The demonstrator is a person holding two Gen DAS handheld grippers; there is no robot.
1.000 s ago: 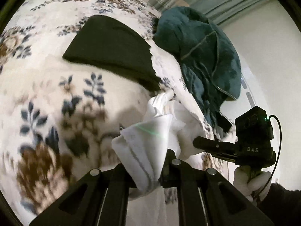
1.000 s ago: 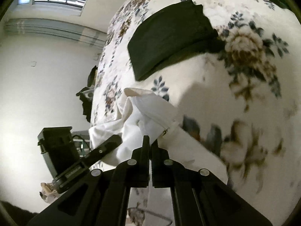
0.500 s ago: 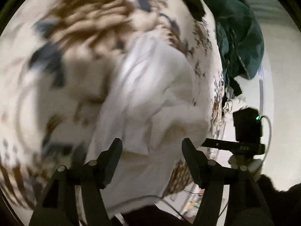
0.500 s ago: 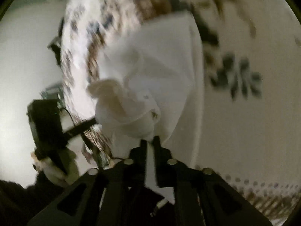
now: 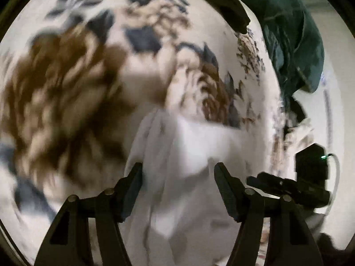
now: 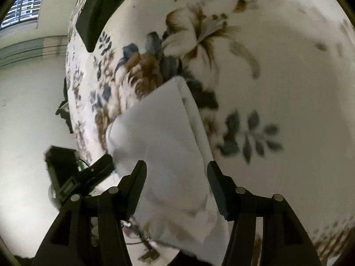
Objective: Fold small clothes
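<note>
Nearest the right camera, the right gripper (image 6: pixel 176 173) has its jaws spread wide with nothing between them; the white garment (image 6: pixel 164 137) lies just beyond and partly under the gap, loose on the bedspread (image 6: pixel 277 51). From here it looks folded over at least once: a long clean fold edge runs up its right side, with a second layer showing beneath.

The left gripper (image 5: pixel 177 175) is spread just as wide and empty, poised over the same white garment (image 5: pixel 188 144), which is blurred in this view, so its creases cannot be read. The garment's near end seems to hang off the bed edge, and the shape is not yet a tidy packet, so I judge this piece partly folded, with one or more folds and some smoothing left.

Farther up the bed sits a dark folded cloth (image 6: pixel 97 11), flat and squared, which looks like a finished piece. Beyond it a heap of teal clothing (image 5: pixel 295 35) lies crumpled near the bed's edge, apparently waiting its turn.
</note>
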